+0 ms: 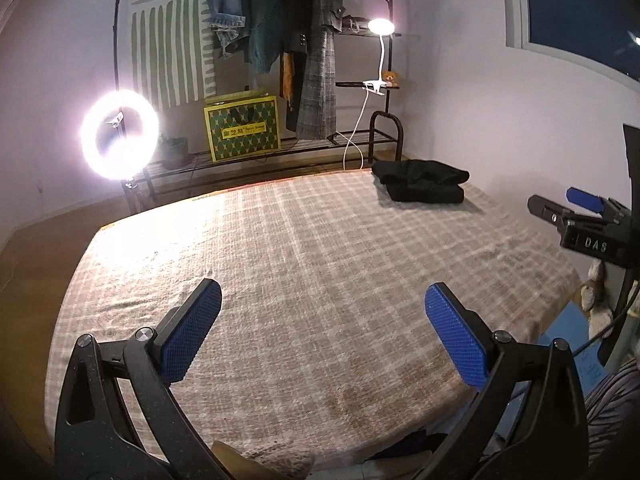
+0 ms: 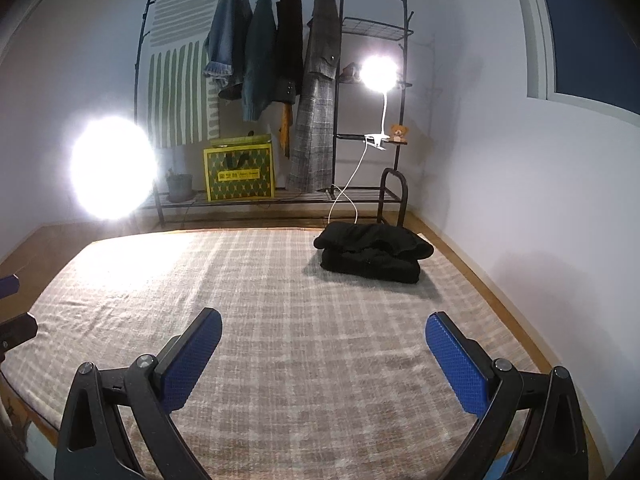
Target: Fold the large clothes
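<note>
- You can read "DAS" in pale letters on the black body of the right gripper (image 1: 562, 210), at the right edge of your left wrist view.
- The yellow-green box (image 1: 242, 128) carries a label strip; its print is too small to read.

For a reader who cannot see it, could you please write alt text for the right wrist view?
The open right gripper hovers empty over a plaid blanket; a folded black garment lies at its far right. Behind, coats hang on a clothes rack between two bright lamps.
</note>
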A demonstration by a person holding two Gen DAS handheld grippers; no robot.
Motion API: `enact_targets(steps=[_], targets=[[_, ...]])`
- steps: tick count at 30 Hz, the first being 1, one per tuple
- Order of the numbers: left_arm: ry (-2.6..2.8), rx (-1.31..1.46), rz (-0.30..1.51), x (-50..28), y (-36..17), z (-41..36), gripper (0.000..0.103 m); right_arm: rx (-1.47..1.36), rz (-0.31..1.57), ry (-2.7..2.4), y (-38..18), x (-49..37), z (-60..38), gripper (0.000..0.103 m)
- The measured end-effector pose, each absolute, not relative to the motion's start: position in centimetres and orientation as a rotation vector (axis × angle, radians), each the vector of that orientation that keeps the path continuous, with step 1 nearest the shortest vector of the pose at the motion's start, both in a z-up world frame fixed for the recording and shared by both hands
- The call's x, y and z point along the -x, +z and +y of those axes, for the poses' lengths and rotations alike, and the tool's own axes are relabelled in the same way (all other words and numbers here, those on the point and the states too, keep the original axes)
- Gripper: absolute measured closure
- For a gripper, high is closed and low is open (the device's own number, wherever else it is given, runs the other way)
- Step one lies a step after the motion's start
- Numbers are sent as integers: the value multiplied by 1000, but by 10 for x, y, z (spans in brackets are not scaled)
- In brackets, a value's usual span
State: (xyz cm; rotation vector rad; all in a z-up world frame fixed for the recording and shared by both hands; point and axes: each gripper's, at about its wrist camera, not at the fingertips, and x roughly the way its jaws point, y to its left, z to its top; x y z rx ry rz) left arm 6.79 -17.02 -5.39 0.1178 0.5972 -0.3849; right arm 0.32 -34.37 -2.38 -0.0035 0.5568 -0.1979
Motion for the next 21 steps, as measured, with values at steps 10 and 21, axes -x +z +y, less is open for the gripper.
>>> enact_targets(steps=[10,21], targets=[[-400,-119,627,-64,-60,-170,0,-38,581,-221,-34,-1,-359,0],[-394,-111,625,-63,-58,-166,0,7,584,-207,-36,-2,-352,0]])
